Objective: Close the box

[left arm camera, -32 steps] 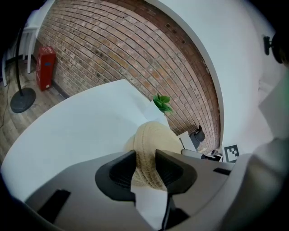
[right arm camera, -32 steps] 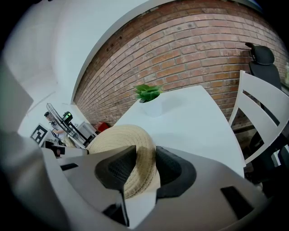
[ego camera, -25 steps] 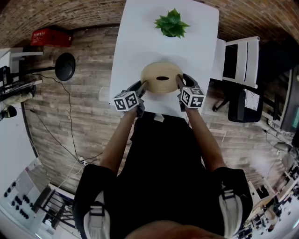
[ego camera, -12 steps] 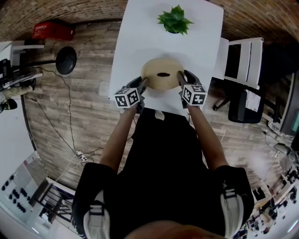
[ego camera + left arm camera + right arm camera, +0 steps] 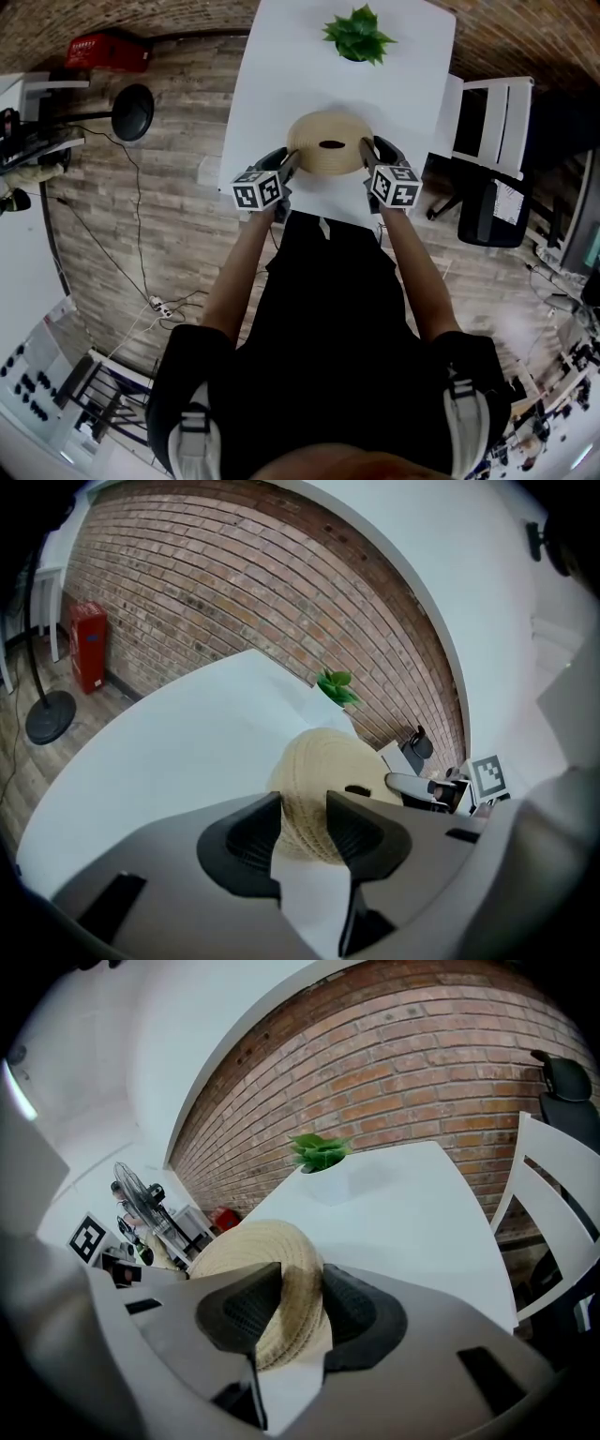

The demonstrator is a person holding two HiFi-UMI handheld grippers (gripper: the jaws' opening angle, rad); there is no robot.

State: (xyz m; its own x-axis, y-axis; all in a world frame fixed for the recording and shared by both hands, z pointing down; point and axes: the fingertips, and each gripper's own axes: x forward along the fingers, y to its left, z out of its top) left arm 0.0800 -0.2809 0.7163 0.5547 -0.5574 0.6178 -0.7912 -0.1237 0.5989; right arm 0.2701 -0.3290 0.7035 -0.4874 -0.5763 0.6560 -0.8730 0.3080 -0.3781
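Looking down past the person's black-clad chest and outstretched forearms, I see both tools meeting at the near edge of the white table (image 5: 281,66). The left gripper (image 5: 303,803) is on the left side of the round woven box (image 5: 328,155), and the right gripper (image 5: 302,1279) is on its right side, directly opposite. Each one's jaws have just been opening. In both gripper views the jaws stand apart with the coiled straw rim of the box between them; the weave fills most of the gap, and I cannot make out a firm pinch on either side. The box sits flat on the table, close to the near edge and roughly centred across it, its domed top showing a dark oval slot (image 5: 330,144) in the middle.

Farther along the bare tabletop, well apart from the box, a green plant (image 5: 358,33) stands in a white pot at the far end. A white chair (image 5: 487,112) is just beside the table on the right. On the wooden floor (image 5: 159,216) to the left are a black round stand base (image 5: 131,111) and, by the brick wall (image 5: 234,583), a red cabinet-like object (image 5: 98,54).
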